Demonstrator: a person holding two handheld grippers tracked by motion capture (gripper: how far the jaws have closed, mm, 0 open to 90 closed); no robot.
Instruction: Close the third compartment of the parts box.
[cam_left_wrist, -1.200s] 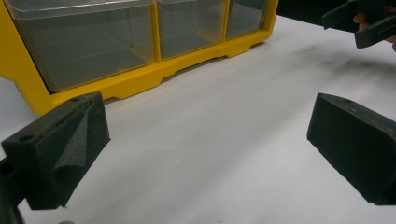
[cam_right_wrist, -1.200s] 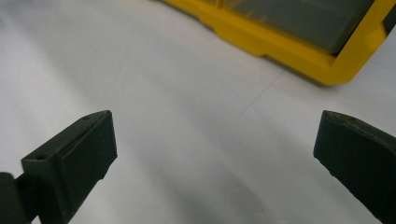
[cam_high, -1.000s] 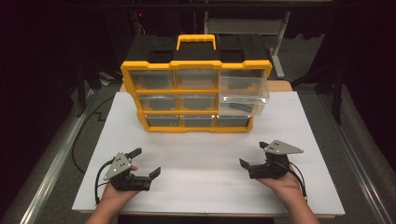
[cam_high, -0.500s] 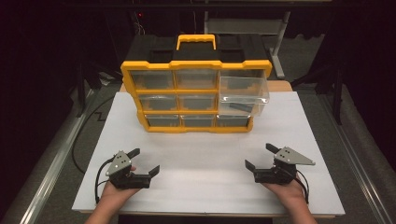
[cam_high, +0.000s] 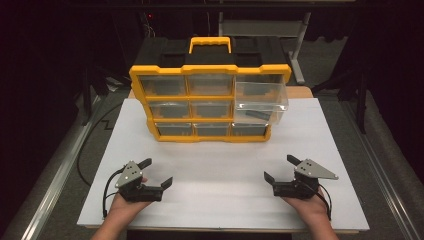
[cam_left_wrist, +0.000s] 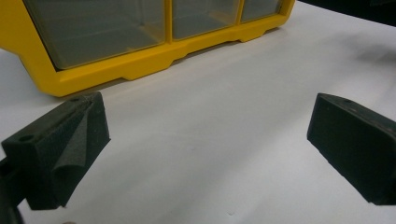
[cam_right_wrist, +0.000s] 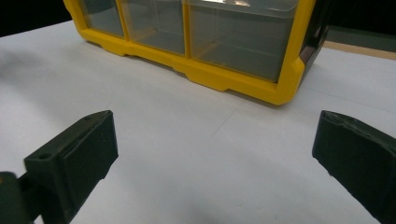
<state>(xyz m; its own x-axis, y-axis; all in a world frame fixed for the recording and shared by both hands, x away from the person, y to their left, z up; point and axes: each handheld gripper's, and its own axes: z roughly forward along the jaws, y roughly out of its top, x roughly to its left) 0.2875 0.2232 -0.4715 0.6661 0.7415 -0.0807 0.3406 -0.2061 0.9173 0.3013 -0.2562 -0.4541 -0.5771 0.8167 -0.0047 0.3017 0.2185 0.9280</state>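
Resting low on the white board (cam_high: 220, 165), lower part of the high view: left gripper (cam_high: 154, 176) at lower left, right gripper (cam_high: 280, 169) at lower right, each held in a hand coming in from the bottom edge. Both standing with jaws spread wide, gripping nothing; the same wide gap showing in the left gripper view (cam_left_wrist: 205, 154) and the right gripper view (cam_right_wrist: 210, 158), with bare board between the pads.

Sitting at upper centre of the high view: yellow drawer organizer (cam_high: 210, 102), black top, yellow handle (cam_high: 210, 42). Three rows of clear drawers facing the grippers. One of them, the pulled-out drawer (cam_high: 261, 102), projecting from the right column at middle height, toward the lower edge of the frame; a dark item lying inside, too small to identify.

Deciding relation: pulled-out drawer lying up-frame of both grippers and right of centre, so nearer the right gripper, roughly in line above it; left gripper well apart, needing a diagonal reach across the board. Long axis of the drawer front running left to right in the frame, its slide direction running up and down. Neither gripper touching the organizer; open board lying between.

In the right gripper view, the organizer's lower right corner (cam_right_wrist: 285, 88) appearing in the upper half, beyond the jaws and slightly right of the gap. In the left gripper view, bottom-row drawers (cam_left_wrist: 107, 28) filling the upper left.

Judging: work on the drawer likely falling to the right gripper, moving straight up-frame.
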